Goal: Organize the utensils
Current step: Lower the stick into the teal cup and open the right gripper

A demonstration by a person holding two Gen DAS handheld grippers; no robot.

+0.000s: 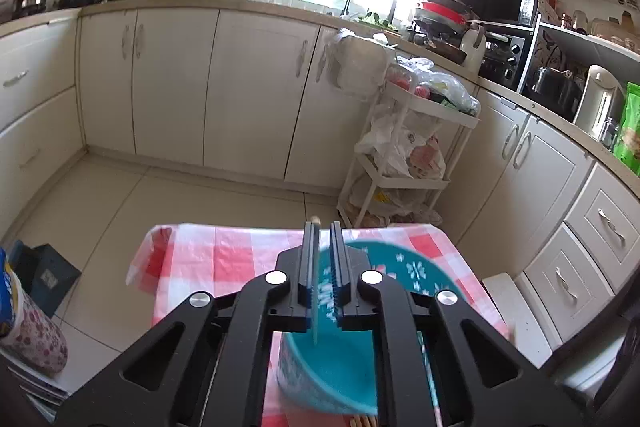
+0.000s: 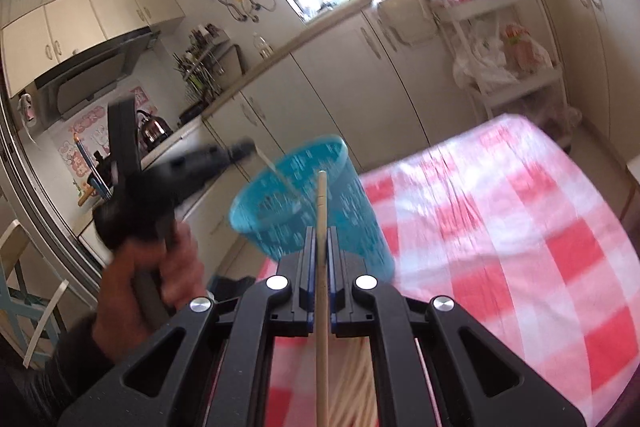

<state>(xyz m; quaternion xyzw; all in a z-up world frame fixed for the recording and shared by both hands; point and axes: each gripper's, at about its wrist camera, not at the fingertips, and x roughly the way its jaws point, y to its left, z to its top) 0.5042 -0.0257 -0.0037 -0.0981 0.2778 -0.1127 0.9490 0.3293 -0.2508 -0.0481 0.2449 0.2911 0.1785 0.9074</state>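
Letting go, left claw [image 1: 324, 227]: its two fingers stand a little apart. A thin stick [image 1: 315, 307] leans on one finger, but the other finger does not press it. I think the stick is loose and ready to drop.
Hand [image 2: 160, 267]: a person's hand grips the handle of the left claw, seen from the right wrist view.
Blue cup [image 1: 332, 367]: it stands on the counter just under the left claw's fingers. It is in front of the right claw and a bit lower. The thin stick's low end points into its open top.
Right claw [image 2: 320, 231]: clenched tight on one chopstick [image 2: 322, 307]. The chopstick runs straight out between the fingers, and its tip is near the cup's rim but not inside.
Pile of chopsticks [image 2: 360, 379]: blurry pale sticks lie on the counter right below the right claw.
Counter [image 2: 500, 227]: a red and white checked cloth covers it, out to the right of the right claw.
Done so far: one stick is almost in the cup. I cannot see any others inside.
Left to do: drop this stick, put in the right claw's chopstick, then do the pile. Most of the job looks ahead.
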